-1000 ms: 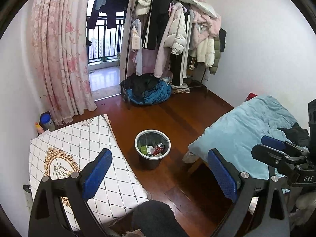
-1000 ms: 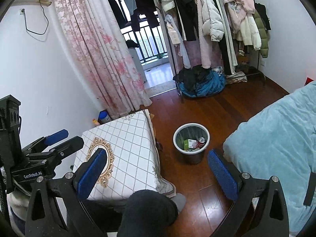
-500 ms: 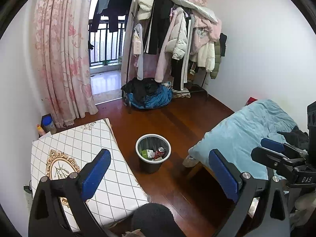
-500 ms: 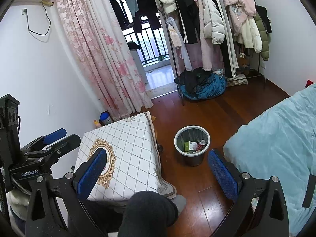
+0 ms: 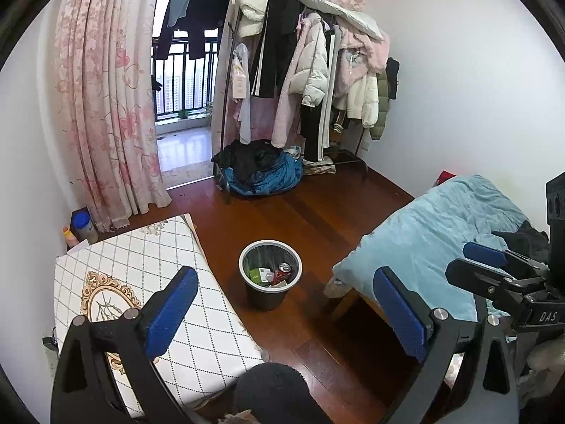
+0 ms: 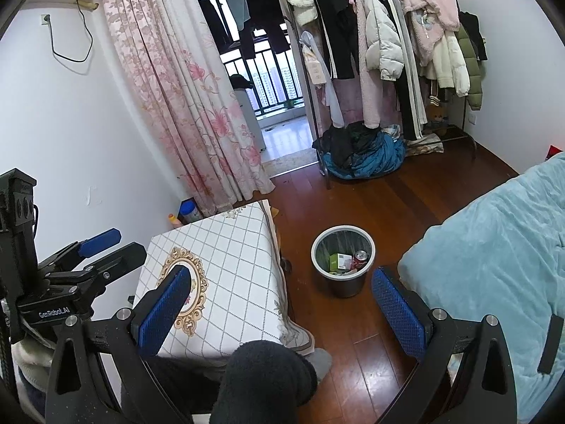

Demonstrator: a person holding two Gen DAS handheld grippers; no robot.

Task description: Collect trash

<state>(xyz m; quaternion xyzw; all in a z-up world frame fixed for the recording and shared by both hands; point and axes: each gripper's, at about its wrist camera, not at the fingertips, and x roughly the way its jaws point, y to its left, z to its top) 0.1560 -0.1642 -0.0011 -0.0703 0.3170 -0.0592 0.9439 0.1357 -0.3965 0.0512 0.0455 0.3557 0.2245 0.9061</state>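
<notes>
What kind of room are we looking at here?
Most likely a home bedroom: a bed with a blue cover, a rack full of coats, and floral curtains at a balcony door.

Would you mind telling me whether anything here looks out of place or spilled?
Nothing looks spilled. The one untidy spot is the clothes heap piled on the floor under the clothes rack. The trash bin stands upright with its rubbish inside.

Both wrist views high, tilted down and forward across the room, well apart from the floor. Left view from above the table (image 5: 148,275) corner, bed (image 5: 441,240) at right. Right view from further right, table (image 6: 226,265) at left. Shared: trash bin (image 5: 270,274) (image 6: 342,259) mid-floor, clothes rack (image 5: 317,81) (image 6: 388,53), curtain (image 5: 106,106) (image 6: 183,88).
</notes>
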